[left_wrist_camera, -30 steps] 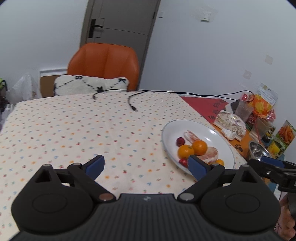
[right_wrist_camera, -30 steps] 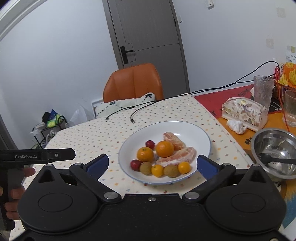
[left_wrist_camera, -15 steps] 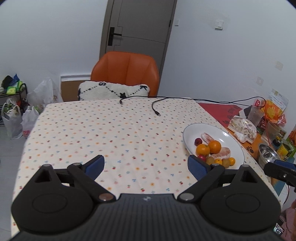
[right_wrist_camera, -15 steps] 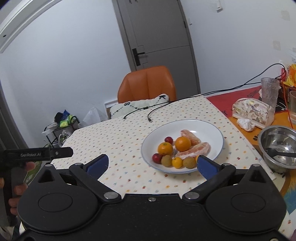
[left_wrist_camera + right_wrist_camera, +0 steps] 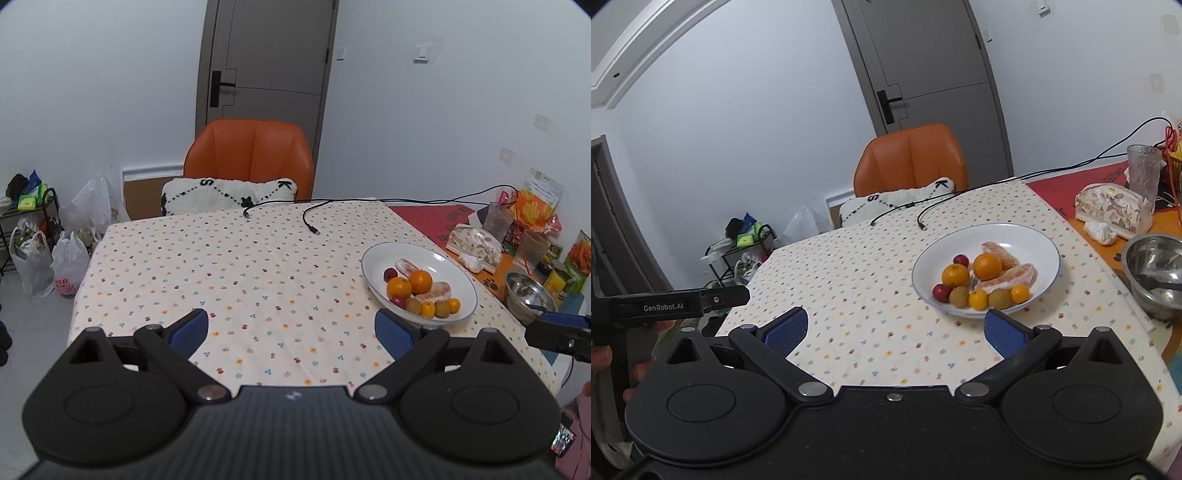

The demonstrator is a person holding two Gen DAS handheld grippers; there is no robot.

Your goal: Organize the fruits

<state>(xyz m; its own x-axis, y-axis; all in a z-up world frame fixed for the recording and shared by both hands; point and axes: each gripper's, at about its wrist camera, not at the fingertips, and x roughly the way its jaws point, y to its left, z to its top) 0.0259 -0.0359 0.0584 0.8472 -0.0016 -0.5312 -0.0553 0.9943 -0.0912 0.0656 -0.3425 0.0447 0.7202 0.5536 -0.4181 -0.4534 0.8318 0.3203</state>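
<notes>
White plate (image 5: 985, 236), the landmark, rests on the dotted worktop (image 5: 229, 266) and carries all the fruit: two oranges (image 5: 987, 266), pomelo segments (image 5: 1015, 276), red fruits and small yellow and brown ones along its near rim. Left of the plate and well apart from it, the left tool (image 5: 291, 330) hangs with fingers spread and empty. Nearer, the right tool (image 5: 895, 330) is likewise spread and empty; the plate lies ahead, just beyond its right finger (image 5: 1006, 330). Judged, the right tool has the shorter reach.
</notes>
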